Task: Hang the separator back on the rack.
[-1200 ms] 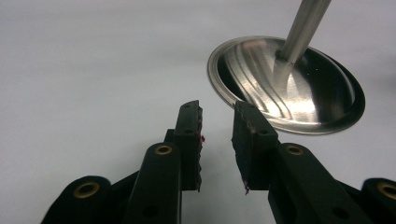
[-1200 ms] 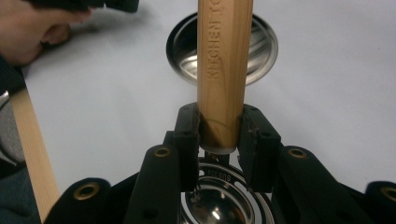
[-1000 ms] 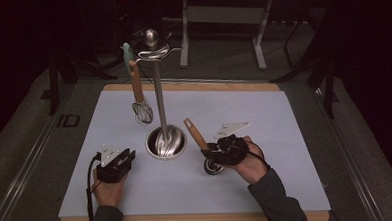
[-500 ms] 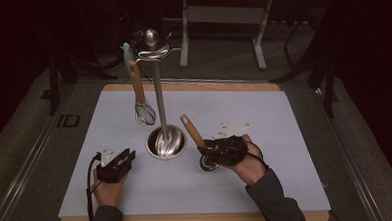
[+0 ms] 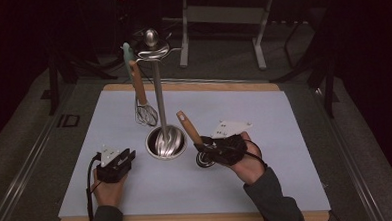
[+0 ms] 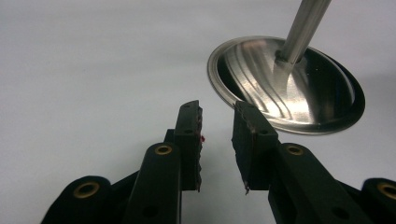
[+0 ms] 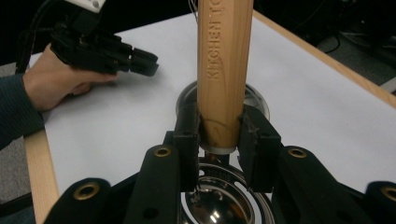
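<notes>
The wooden-handled utensil is clamped near the handle's lower end by the right gripper, just right of the stand's round base, with the handle tilted up and to the far left, presumably so it can be hung on the rack top beside the whisk. Its metal head is cut off below the jaws, possibly a ladle or strainer. The left gripper is held part open and empty, low over the mat at the near left.
</notes>
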Demonstrator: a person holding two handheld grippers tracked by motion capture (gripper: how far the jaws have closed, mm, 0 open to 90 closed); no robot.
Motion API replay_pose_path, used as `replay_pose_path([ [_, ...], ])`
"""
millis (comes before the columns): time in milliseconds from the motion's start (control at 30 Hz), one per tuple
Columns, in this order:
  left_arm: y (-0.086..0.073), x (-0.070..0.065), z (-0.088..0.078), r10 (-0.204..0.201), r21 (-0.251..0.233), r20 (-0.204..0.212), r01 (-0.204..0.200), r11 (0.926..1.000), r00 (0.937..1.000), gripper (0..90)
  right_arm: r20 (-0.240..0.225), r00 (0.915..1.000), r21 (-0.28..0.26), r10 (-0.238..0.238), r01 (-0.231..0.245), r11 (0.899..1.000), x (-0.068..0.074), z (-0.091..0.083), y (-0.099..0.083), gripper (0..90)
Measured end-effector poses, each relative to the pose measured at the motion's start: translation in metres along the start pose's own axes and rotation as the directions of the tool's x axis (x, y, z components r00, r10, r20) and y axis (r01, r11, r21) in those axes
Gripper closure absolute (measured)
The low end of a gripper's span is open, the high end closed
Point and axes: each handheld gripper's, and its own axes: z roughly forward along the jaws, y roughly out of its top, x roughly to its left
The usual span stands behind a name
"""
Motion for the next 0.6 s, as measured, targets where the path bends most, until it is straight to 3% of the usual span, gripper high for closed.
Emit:
replay_pose_path([
  [600, 0.000, 0.000, 0.000, 0.000, -0.001, -0.002, 0.000, 1.0000, 1.0000, 72.3, 0.013, 0.9996, -0.074, -0.026, 0.027, 0.997, 0.005, -0.010, 0.019, 71.0],
])
